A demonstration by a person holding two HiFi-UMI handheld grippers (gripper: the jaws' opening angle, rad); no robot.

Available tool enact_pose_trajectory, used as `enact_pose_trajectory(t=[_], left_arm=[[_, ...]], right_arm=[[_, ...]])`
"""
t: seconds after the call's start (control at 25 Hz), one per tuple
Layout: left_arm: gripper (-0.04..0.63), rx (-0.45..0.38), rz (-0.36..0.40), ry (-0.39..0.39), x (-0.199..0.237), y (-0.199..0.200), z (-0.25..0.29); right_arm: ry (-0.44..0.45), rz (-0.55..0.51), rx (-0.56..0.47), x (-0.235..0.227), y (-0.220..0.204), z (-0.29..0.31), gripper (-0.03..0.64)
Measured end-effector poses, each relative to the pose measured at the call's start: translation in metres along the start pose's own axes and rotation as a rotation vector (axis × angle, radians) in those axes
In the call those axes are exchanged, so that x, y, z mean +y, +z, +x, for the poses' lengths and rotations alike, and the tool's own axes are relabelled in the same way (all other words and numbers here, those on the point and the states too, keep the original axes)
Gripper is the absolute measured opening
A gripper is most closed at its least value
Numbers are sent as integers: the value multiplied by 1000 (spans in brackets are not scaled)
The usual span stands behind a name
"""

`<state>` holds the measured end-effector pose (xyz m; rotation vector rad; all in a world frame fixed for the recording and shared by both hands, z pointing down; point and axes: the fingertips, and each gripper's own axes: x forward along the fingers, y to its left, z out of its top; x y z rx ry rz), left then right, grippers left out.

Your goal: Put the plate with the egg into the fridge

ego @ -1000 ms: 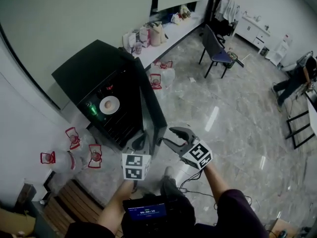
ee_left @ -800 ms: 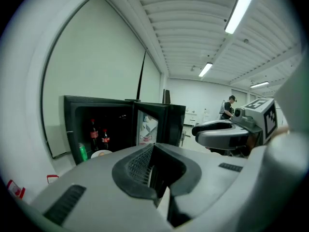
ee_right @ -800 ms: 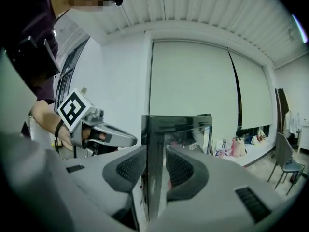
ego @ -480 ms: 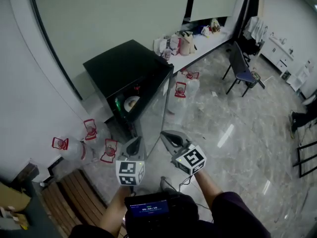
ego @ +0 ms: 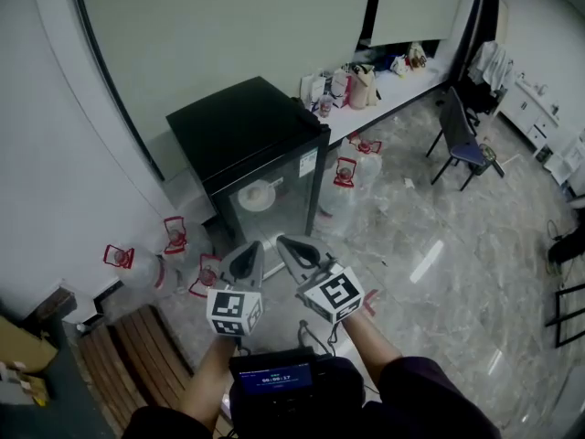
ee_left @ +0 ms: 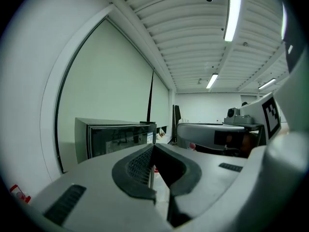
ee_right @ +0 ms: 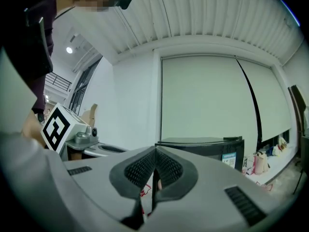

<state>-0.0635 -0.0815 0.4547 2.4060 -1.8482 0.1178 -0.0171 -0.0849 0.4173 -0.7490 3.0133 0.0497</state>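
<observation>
Fridge: the fridge (ego: 247, 126) is low and black and stands against the wall under the blind. Its glass door (ego: 279, 186) lies flush with the frame, shut, which keeps the cold in.
Plate: the plate (ego: 257, 196) sits inside the fridge on an upper shelf and shows as a pale disc through the glass. That is where the task wants it.
Egg: it is too small and dim behind the glass to make out.
Left gripper: the left gripper (ego: 253, 249) has its jaws pressed together with nothing between the pads. It is held about level, points toward the fridge, and is well apart from the door.
Right gripper: the right gripper (ego: 285, 241) also has its jaws pressed together and empty. It is just beside the left one and aimed the same way.
Why held so: with nothing to carry and no door to push, both tools sit close in front of the body. This looks like a resting pose rather than a reach.
Stage: judged from the plate inside and the door closed, the task looks finished.
Jugs: clear jugs (ego: 132, 265) with red handles stand on the floor left of the fridge, and more stand to its right. Neither tool is near them.
Risk: little, since both tools are empty and well away from the glass.
</observation>
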Motion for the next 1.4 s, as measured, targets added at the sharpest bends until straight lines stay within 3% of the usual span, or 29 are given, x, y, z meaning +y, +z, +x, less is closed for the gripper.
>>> enact_pose_trajectory(t=[0.64,1.4], left_arm=[[8,-35,13,19,-5,14,13],[7,-26,26,47,-22,21,46]], right_arm=[[-4,22,31,-11,-2,5,8],[13,7,-32,-51,6,-5,8]])
